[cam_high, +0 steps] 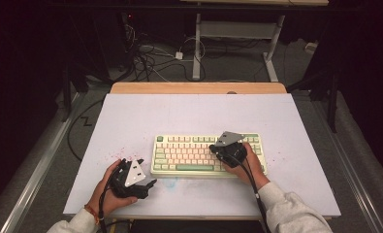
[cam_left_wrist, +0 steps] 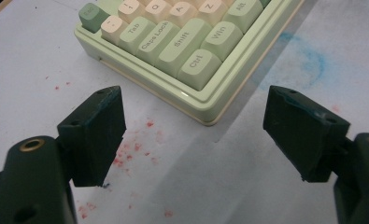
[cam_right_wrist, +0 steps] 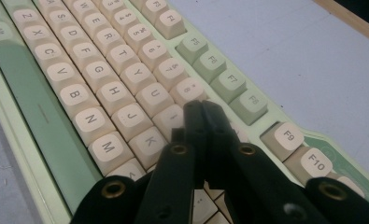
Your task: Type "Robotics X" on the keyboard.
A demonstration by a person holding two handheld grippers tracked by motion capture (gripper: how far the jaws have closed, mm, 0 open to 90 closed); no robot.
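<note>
Keyboard on table, right claw over its keys, left claw at its left-front corner

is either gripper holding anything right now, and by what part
Nothing is held. The left gripper is open above the table beside the keyboard; the right gripper is shut on nothing, tips over the keys.

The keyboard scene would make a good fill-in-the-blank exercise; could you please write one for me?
1. The right claw is ____ above the keyboard.
2. The left claw is ____, holding nothing.
3. The left claw faces the corner key marked ____.
4. The stain on the table by that corner is ____.

Missing words: shut; open; Ctrl; blue
</note>
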